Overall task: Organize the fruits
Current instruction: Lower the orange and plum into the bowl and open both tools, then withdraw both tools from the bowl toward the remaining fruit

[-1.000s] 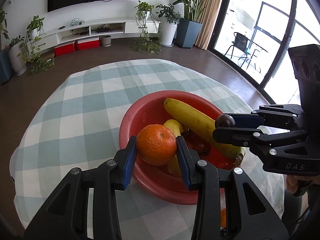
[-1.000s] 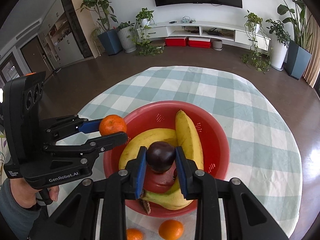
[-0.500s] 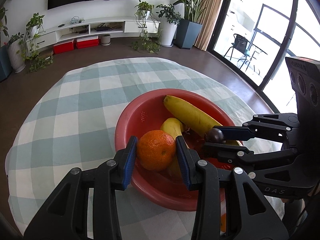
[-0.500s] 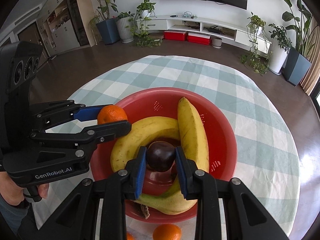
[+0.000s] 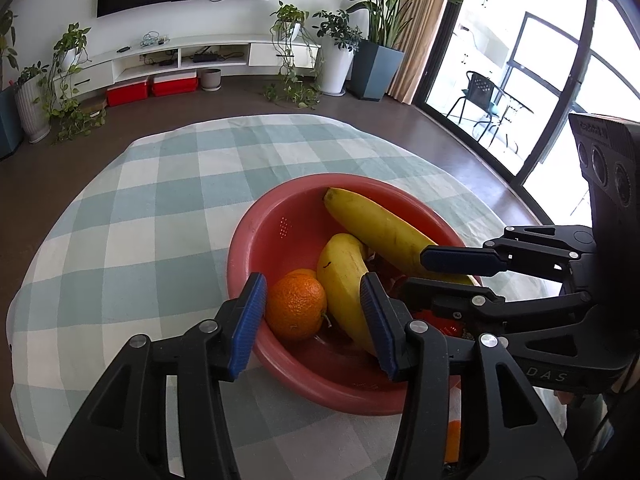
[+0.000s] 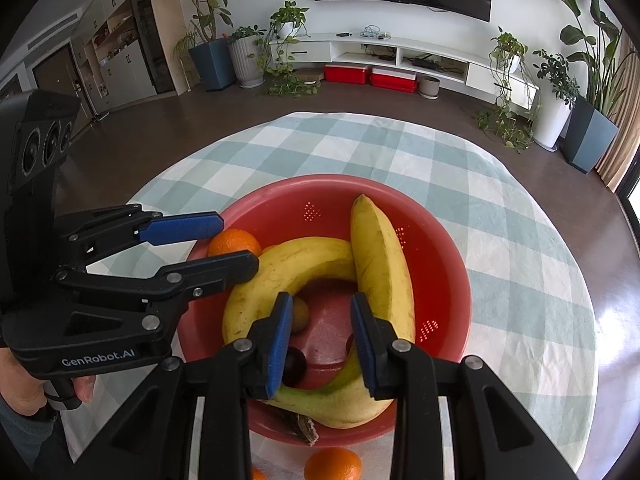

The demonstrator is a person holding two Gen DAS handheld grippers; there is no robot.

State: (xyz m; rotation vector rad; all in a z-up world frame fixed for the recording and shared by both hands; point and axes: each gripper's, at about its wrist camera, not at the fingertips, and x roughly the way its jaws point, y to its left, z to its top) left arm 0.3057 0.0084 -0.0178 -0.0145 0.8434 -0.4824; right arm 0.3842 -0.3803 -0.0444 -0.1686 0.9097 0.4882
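A red colander bowl (image 5: 280, 216) (image 6: 452, 264) holds two bananas (image 5: 384, 228) (image 6: 380, 260). An orange (image 5: 296, 306) (image 6: 234, 240) lies inside the bowl's near rim, between the pads of my left gripper (image 5: 312, 320) (image 6: 238, 242). Those jaws are opening, and the right pad stands off the orange. A dark round fruit (image 6: 296, 364) rests on the bowl floor, half hidden behind a finger of my right gripper (image 6: 322, 340) (image 5: 416, 272). That gripper is open with nothing between its pads. A brownish fruit (image 6: 300, 314) sits by the curved banana (image 6: 296, 264).
The bowl stands on a round table with a checked cloth (image 5: 140, 208) (image 6: 520, 280). Loose oranges (image 6: 332, 464) lie on the cloth at the bowl's near side. A hand (image 6: 24, 388) holds the left gripper's handle. Floor, plants and a TV shelf lie beyond the table.
The left jaws have spread and the orange has dropped into the bowl. The dark fruit has left the right gripper's pads and lies on the bowl floor.
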